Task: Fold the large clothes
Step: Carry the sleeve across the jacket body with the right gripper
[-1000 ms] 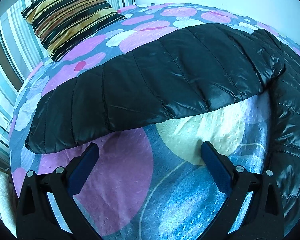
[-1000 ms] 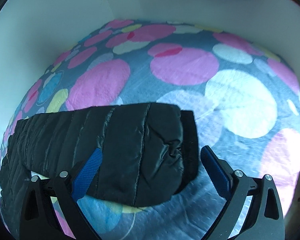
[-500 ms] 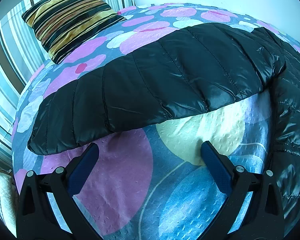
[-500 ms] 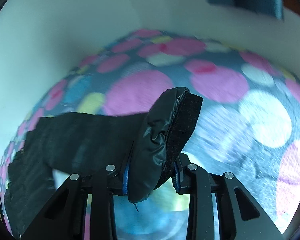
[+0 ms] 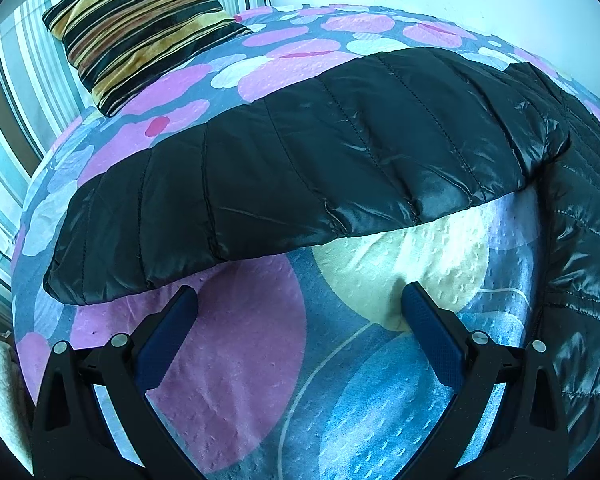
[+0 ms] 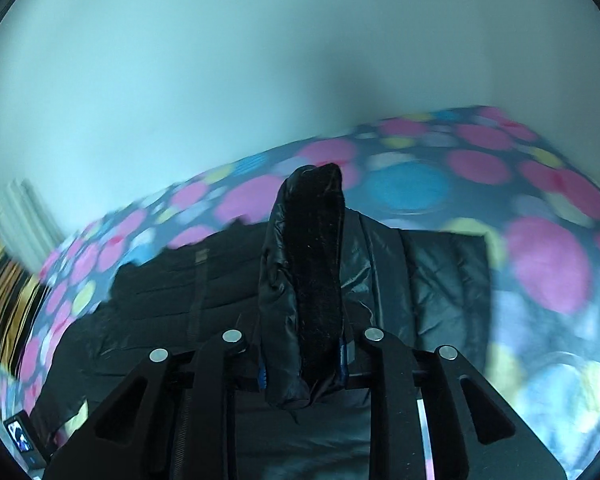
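Note:
A black quilted puffer jacket [image 5: 580, 240] lies spread on a bed with a dotted cover [image 5: 240, 360]. In the left wrist view its left sleeve [image 5: 300, 168] stretches flat across the bed. My left gripper [image 5: 300, 308] is open and empty, low over the cover just in front of that sleeve. My right gripper [image 6: 302, 364] is shut on the cuff end of the other sleeve [image 6: 308, 272] and holds it upright above the jacket body [image 6: 160, 320].
A striped cushion [image 5: 140, 28] lies at the far left corner of the bed, by striped curtains. White walls [image 6: 260, 60] border the bed's far sides. A small device with a lit screen [image 6: 22, 438] shows at the bed's lower left edge.
My right gripper closed on the sleeve cuff, lifted it off the bed and swung it over the jacket body. The left gripper stayed open and shifted only slightly.

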The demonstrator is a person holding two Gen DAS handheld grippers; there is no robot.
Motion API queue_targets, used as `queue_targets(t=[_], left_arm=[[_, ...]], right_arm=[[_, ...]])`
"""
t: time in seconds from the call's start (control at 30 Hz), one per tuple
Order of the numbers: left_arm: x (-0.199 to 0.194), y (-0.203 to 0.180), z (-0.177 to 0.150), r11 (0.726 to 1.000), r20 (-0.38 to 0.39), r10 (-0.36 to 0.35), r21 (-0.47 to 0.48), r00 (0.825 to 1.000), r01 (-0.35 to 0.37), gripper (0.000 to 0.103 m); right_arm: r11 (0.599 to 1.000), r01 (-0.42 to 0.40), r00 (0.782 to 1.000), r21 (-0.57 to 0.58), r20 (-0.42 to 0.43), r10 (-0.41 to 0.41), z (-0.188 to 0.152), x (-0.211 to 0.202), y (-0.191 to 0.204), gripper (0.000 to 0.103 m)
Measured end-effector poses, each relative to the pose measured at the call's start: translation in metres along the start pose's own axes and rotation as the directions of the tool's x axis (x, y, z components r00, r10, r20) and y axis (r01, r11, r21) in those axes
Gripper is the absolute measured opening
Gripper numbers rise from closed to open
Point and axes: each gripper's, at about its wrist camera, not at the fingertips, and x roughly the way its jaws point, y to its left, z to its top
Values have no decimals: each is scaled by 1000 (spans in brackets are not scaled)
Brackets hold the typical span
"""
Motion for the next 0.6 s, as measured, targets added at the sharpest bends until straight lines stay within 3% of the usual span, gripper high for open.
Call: queue_targets(t=[0.37,0.6], left_arm=[[3,4,0,999,-6,-26,-19,1000,26,101],[5,5,0,999,-8,-34,-25,999,34,101]], right_arm=[[949,-206,973,-240,-153,173,-35,72,172,23],[923,-261,951,-282,-238,196,-60,97,220,23]])
